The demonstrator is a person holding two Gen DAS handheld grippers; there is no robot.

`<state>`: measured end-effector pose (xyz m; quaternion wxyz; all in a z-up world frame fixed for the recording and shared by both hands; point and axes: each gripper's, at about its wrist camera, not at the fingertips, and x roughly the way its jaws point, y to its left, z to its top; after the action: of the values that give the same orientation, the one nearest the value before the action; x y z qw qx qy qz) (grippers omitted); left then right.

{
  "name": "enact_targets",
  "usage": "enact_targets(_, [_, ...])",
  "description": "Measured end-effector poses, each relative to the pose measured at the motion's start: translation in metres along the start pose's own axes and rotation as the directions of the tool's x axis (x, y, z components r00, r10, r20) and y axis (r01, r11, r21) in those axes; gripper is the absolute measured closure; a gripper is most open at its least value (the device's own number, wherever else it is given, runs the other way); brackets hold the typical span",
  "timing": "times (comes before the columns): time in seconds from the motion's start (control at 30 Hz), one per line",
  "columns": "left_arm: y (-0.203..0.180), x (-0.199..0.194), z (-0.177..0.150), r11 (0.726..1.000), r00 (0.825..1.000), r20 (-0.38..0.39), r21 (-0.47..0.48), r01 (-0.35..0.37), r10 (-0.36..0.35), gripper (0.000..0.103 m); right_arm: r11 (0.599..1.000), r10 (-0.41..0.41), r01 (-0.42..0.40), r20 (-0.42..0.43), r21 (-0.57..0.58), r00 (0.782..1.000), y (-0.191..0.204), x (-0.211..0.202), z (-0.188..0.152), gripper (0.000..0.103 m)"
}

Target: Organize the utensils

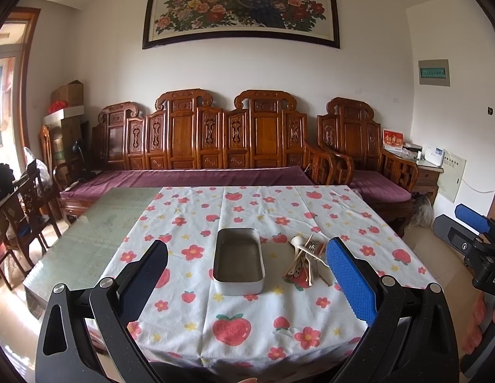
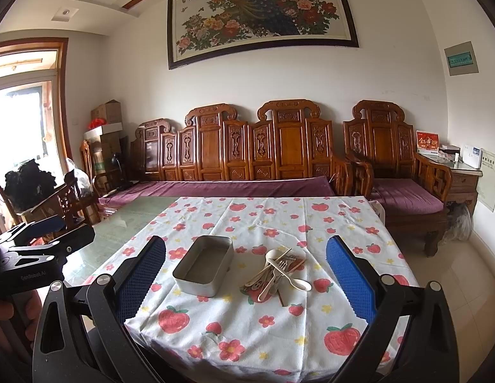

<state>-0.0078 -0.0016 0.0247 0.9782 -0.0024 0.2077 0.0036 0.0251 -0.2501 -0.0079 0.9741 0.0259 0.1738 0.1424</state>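
An empty rectangular metal tin [image 1: 238, 261] [image 2: 203, 265] sits on the strawberry-print tablecloth [image 1: 247, 319] [image 2: 247, 328]. Just right of it lies a heap of utensils [image 1: 308, 260] [image 2: 276, 273]: cream spoons and forks, metal forks, chopsticks. My left gripper [image 1: 247, 265] hangs open above the near part of the table, its blue-padded fingers [image 1: 349, 281] wide apart with nothing between them. My right gripper [image 2: 246, 266] is likewise open and empty, back from the pile. Each gripper shows at the other view's edge.
The cloth covers the right part of a glass-topped table [image 1: 97, 223] [image 2: 126, 220]. Behind it stands a carved wooden sofa [image 1: 215, 146] [image 2: 247, 156] with purple cushions, an armchair to its right and wooden chairs [image 1: 21, 210] at the left.
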Motion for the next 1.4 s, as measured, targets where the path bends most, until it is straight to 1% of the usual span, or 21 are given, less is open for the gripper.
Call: enact_targets(1.4, [-0.0019, -0.0001, -0.0036, 1.0, 1.0, 0.005, 0.003, -0.003, 0.003, 0.007, 1.0, 0.001, -0.001, 0.003, 0.002, 1.0, 0.0012, -0.0003, 0.0005, 0.002])
